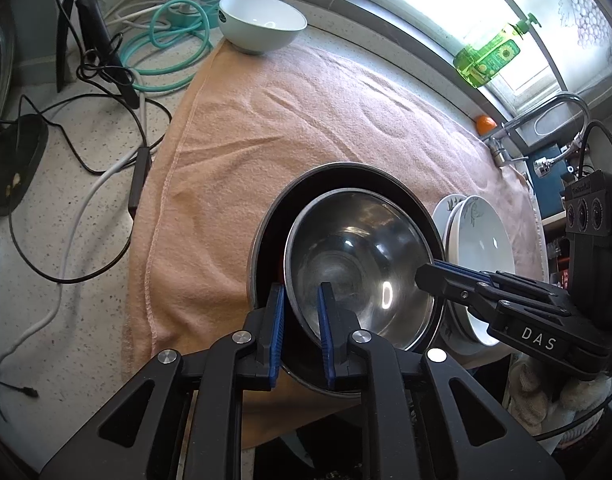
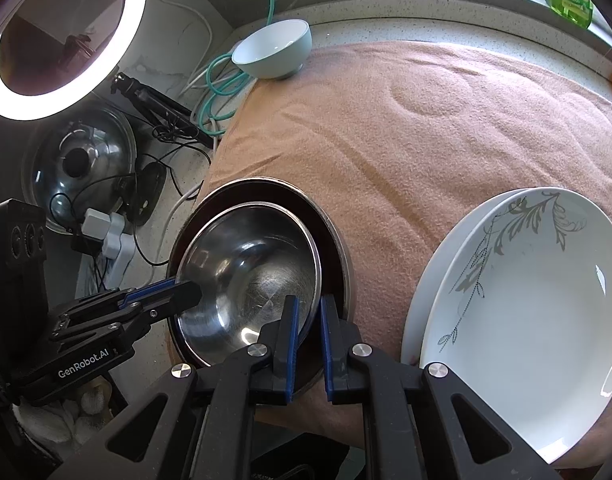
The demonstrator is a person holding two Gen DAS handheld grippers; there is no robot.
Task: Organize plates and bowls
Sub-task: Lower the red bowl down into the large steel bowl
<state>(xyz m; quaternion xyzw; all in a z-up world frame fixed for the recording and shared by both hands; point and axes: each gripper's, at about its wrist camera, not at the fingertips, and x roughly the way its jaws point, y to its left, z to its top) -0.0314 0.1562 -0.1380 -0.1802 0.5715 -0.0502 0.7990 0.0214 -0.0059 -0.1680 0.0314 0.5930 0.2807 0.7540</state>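
Sitting inside a wider dark pan on the peach towel, the steel bowl has both grippers on its rim. The left gripper is pinched nearly closed over the near-left edge, and the right gripper is pinched nearly closed over the opposite edge. Two stacked white plates lie just beside the pan, and a pale bowl stands well apart at the towel's far corner.

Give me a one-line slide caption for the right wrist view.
Both grippers, right gripper and left gripper, clamp opposite rims of a steel bowl nested in a dark bowl.
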